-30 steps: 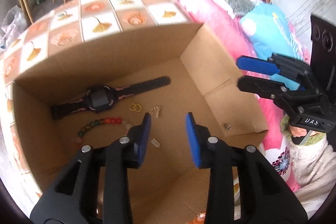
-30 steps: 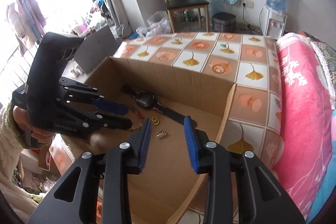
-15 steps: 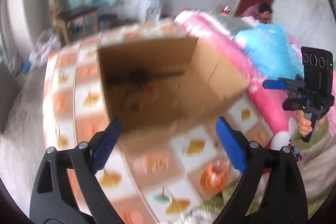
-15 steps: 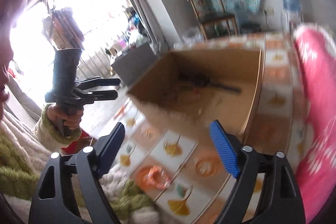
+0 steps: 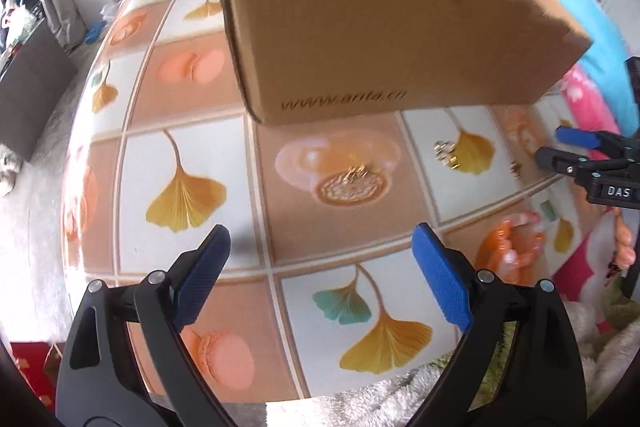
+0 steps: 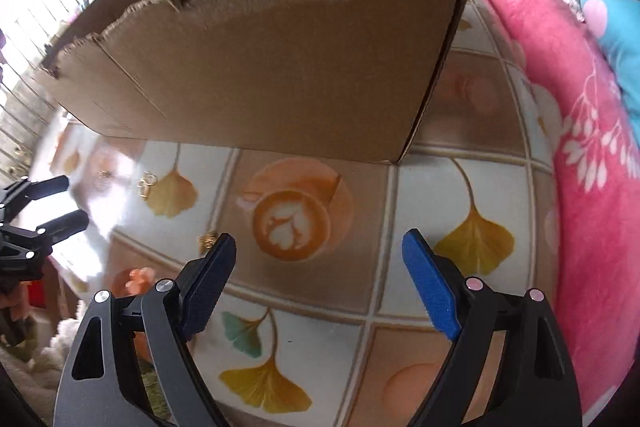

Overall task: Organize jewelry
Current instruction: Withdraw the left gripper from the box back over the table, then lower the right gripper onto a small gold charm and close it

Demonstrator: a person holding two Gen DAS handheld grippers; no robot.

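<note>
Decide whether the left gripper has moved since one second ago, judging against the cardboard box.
Yes. The left gripper has backed out of the cardboard box: earlier its fingers reached inside over the jewelry; now it hovers over the tablecloth, facing the box's outer wall.

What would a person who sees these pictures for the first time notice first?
The big cardboard box stands on the patterned tablecloth and fills the upper half of both views. In front of it, small gold jewelry pieces lie loose on the cloth. Low in each view, the left gripper and the right gripper hang wide open and hold nothing.
</note>
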